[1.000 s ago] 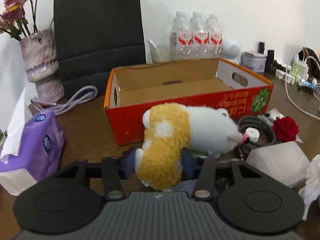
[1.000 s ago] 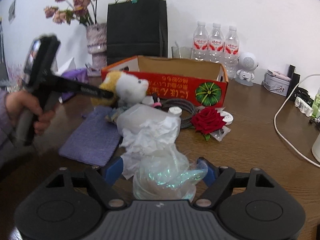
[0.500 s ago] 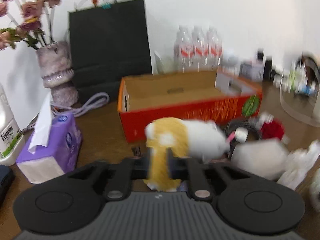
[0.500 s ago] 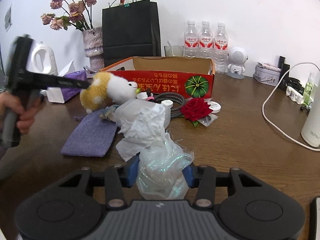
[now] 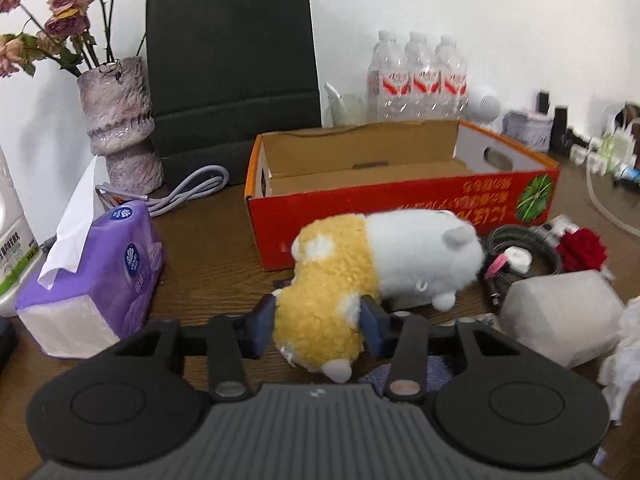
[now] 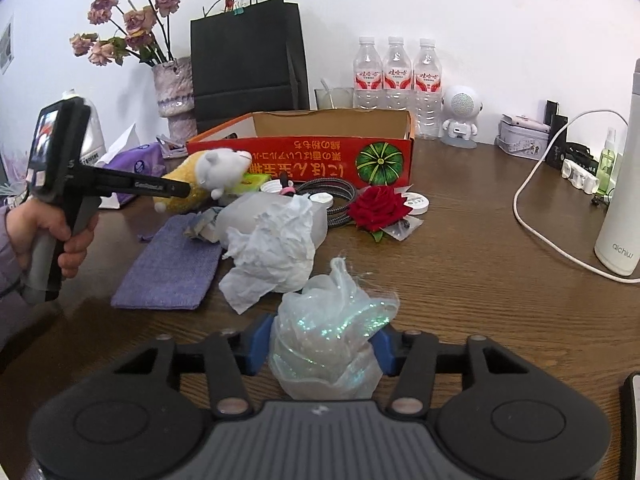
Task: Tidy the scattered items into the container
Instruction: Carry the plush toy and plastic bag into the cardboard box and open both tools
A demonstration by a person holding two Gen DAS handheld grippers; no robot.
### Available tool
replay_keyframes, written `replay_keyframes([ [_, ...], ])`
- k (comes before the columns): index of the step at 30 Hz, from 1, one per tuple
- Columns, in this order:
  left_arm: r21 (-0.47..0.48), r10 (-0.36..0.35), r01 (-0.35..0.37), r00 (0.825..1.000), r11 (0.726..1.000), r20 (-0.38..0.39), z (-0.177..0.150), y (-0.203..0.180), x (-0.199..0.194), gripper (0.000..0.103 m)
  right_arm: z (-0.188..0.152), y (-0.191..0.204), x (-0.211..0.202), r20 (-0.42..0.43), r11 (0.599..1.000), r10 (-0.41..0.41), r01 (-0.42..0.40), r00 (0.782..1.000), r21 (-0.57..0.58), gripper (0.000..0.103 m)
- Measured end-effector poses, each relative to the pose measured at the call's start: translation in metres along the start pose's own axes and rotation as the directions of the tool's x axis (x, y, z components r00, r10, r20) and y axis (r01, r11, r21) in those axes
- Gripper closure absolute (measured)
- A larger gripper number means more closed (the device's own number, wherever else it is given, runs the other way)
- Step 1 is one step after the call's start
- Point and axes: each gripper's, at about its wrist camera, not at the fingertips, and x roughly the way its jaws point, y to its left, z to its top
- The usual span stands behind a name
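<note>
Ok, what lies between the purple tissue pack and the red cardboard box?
Bare brown tabletop between tissue pack and box, in the left wrist view.

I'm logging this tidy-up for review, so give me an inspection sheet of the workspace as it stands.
Surface: brown wooden table, crowded on its left half.
Job's things: red cardboard box looks empty; plush toy and shiny plastic bag both gripped.
Clutter: crumpled tissue, purple pouch, red rose.
Grippers: left tool closing on the plush; right tool shut on the bag.
Cables: white cable; braided cable.
Surroundings: black paper bag, three water bottles, flower vase.
</note>
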Motion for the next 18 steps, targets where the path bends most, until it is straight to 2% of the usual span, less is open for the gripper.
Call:
replay_keyframes([
  [2, 0.01, 0.032, -0.032, 0.999, 0.999, 0.025, -0.001, -0.003, -0.011, 0.064, 0.0, 0.001, -0.003, 0.009, 1.0, 0.008, -0.008, 1.0, 0.008, 0.062],
  [6, 0.011, 0.082, -0.083, 0.99, 0.996, 0.112, 0.0, -0.007, -0.046, 0.065, 0.004, 0.009, -0.016, 0.053, 1.0, 0.019, -0.019, 0.998, -0.006, 0.063],
  [11, -0.003, 0.154, -0.156, 0.971, 0.988, 0.185, -0.016, -0.014, -0.126, 0.064, 0.005, 0.022, -0.039, 0.1, 0.996, 0.067, -0.061, 0.993, -0.069, 0.062],
  [14, 0.021, 0.133, -0.138, 0.978, 0.99, 0.16, -0.048, -0.026, -0.163, 0.064, -0.002, 0.027, -0.045, 0.081, 0.991, 0.097, -0.089, 0.992, -0.1, 0.062],
  [18, 0.005, 0.132, -0.133, 0.986, 0.991, 0.102, -0.086, -0.046, -0.191, 0.063, -0.018, 0.033, -0.043, 0.045, 0.988, 0.135, -0.131, 0.99, -0.086, 0.06],
])
